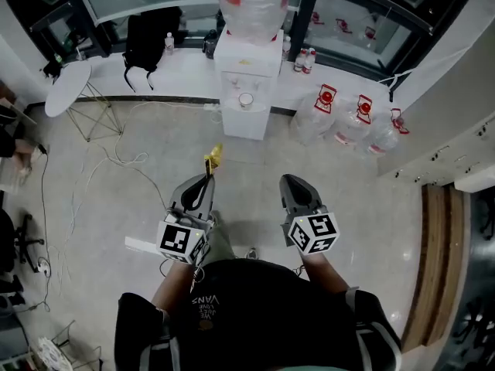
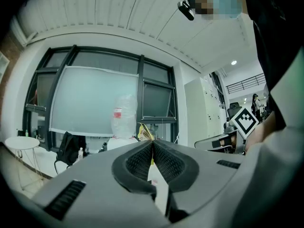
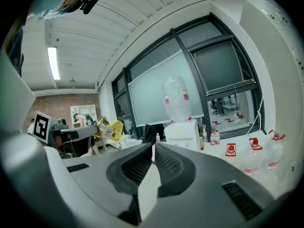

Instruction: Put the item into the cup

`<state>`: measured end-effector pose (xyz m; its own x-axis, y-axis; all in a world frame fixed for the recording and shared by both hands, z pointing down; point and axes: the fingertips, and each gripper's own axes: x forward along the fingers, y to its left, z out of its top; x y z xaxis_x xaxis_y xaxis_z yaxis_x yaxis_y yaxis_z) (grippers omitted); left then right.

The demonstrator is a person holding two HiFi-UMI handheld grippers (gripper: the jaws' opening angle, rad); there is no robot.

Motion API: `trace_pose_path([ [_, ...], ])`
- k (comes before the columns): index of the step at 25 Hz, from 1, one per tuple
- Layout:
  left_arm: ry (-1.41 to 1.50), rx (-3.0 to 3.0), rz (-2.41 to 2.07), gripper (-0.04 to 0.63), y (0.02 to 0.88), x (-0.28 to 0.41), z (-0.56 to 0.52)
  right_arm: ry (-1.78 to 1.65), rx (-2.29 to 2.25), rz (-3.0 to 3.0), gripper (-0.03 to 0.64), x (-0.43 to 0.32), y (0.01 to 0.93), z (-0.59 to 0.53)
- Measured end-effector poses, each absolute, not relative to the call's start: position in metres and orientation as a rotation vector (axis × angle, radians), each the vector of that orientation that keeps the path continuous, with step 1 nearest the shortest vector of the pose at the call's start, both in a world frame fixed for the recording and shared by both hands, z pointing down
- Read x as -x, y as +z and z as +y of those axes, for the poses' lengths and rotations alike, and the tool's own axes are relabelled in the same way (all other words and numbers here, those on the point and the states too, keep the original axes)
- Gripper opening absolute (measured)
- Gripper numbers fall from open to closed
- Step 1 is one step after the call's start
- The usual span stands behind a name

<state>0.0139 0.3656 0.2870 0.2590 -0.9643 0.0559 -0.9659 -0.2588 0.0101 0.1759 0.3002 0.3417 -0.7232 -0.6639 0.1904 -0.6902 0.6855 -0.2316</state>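
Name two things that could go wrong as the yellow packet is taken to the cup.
The left hand-held gripper pinches the yellow packet only at its jaw tips, so it may slip out. The cup sits in the water dispenser's narrow recess, so the packet may miss or knock it over.

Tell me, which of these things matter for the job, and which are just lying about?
For the job: yellow packet, pinched in the left gripper; cup at the water dispenser.
Lying about: backpack, round table, spare water jugs.
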Motion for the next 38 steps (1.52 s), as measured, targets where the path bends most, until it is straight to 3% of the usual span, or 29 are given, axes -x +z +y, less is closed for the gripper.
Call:
trace_pose_path([
  [25, 0.153, -2.708, -1.358, 0.02, 0.328, 0.138, 0.143, 0.573, -1.494, -2.626, 0.048, -0.013, 0.359, 0.119],
  [38, 0.187, -2.662, -1.374, 0.02, 0.372, 0.132, 0.062, 0.627, -1.419, -2.599, 0.048, -0.014, 0.385, 0.046],
])
